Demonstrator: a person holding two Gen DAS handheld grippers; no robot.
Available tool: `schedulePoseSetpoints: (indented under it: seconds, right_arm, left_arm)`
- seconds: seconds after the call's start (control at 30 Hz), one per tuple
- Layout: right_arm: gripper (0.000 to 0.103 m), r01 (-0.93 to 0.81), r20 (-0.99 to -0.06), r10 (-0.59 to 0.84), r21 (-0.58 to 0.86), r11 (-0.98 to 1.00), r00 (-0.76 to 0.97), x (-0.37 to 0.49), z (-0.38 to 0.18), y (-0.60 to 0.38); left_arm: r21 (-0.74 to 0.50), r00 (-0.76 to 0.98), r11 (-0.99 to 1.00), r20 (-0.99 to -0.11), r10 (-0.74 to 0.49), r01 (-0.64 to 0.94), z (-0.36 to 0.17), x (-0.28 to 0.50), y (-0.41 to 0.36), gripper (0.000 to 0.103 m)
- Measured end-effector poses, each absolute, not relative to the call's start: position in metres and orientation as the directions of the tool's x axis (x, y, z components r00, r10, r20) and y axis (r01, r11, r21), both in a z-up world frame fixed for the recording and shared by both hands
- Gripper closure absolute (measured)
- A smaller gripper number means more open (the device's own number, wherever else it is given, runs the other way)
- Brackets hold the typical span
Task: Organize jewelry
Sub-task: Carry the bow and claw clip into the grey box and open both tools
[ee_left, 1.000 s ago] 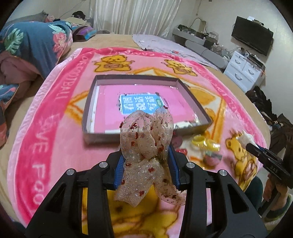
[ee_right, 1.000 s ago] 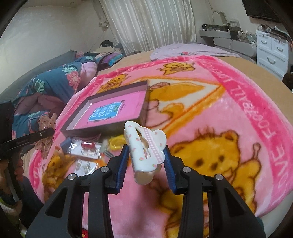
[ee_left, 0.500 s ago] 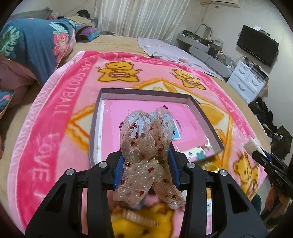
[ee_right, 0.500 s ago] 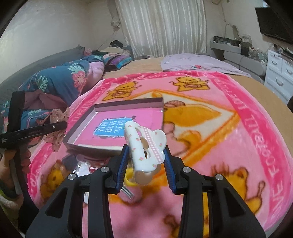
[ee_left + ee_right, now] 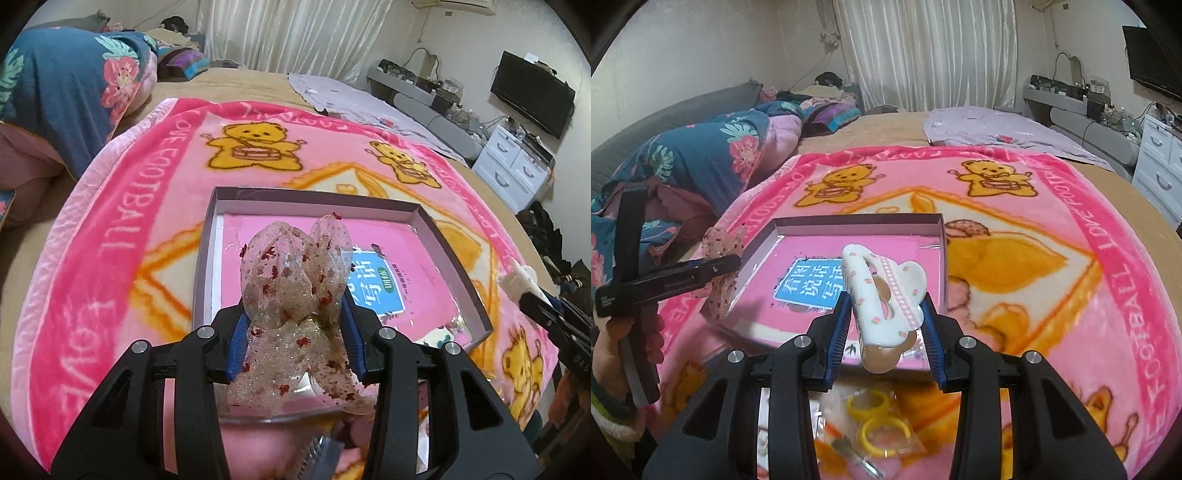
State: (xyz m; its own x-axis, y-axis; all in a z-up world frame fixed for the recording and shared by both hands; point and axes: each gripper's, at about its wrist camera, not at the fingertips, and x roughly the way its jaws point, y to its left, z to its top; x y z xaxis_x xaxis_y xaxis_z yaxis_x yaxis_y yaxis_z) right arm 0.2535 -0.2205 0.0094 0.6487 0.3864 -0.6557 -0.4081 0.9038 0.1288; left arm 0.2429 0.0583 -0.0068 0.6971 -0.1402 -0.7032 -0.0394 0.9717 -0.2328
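Over the shallow box [image 5: 207, 258] on the bed, left claw [image 5: 291, 343] clamping the sheer bow [image 5: 295, 280] and right claw [image 5: 884, 325] pinching the white hair clip [image 5: 882, 295] should each lower well inside the rim before letting go.

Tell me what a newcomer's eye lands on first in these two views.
First, the sheer glittery ribbon bow with red flecks, pinched in the left tool over the near edge of the shallow grey box with a pink floor. Next, the white floral hair claw clip clamped in the right tool, near that box. Under both lies the bright pink teddy-bear blanket.
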Motion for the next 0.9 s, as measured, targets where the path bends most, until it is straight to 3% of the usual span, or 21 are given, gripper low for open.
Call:
schedulePoseSetpoints:
  seconds: [0.33,0.43,0.6,0.9]
  right_arm:
    - [0.067,-0.394,-0.71,0.349,0.109,0.912,0.611,0.286,-0.021,-0.197]
    - [0.067,-0.378,-0.728,0.34,0.119,0.918,0.596,0.294,-0.03,-0.193]
    - [0.067,-0.352,-0.752,0.331,0.14,0.925,0.57,0.3,-0.043,-0.191]
    - [0.066,-0.343,-0.762,0.346,0.173,0.923,0.548,0.29,-0.051,-0.198]
  left_arm:
    - [-0.23,0.674,0.973,-0.724,-0.147,-0.035,-0.023,0.255,0.065,0.063]
    - [-0.225,0.665,0.974,-0.732,-0.147,-0.032,-0.026,0.256,0.065,0.057]
    - [-0.232,0.652,0.972,-0.742,-0.156,-0.03,-0.029,0.253,0.063,0.036]
    - [-0.246,0.656,0.969,-0.736,-0.168,-0.029,-0.02,0.241,0.064,0.019]
